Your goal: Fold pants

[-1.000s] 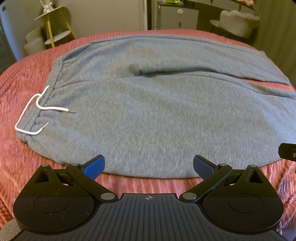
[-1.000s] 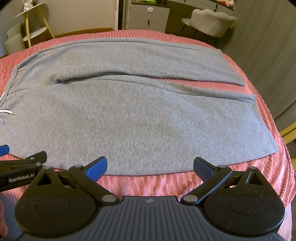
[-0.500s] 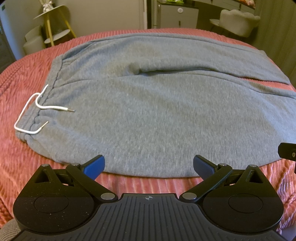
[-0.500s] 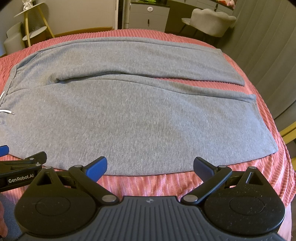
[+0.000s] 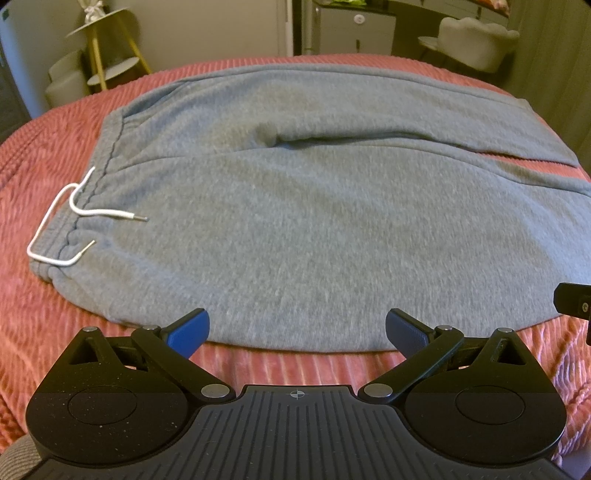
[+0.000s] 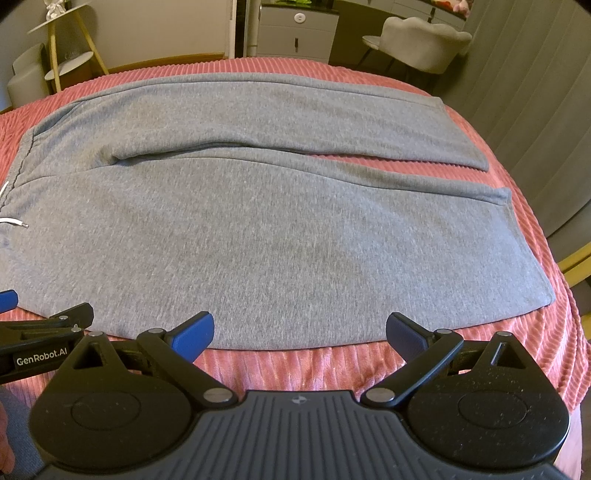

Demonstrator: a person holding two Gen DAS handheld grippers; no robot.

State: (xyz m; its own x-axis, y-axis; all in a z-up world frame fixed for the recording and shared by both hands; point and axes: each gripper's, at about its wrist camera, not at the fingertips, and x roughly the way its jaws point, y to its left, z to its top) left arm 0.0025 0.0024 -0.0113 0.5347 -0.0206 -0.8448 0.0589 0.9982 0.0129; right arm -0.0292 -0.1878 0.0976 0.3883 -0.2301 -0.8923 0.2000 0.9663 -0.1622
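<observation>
Right wrist: grey pants (image 6: 277, 229) flat, chair (image 6: 421, 44) beyond pink bedspread (image 6: 295, 363).

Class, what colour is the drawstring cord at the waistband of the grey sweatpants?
White: the thin drawstring cord lies looped over the waistband, clearest in the left wrist view.

Beyond the pink ribbed bedspread (image 6: 480, 354): white dresser (image 6: 295, 31), pale chair (image 6: 424, 44), gold-legged stand (image 6: 61, 55).

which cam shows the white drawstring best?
Left wrist: the drawstring shows whole, both ends looping off the waistband of the pants onto the bedspread. Right wrist catches only one tip at its left edge.
</observation>
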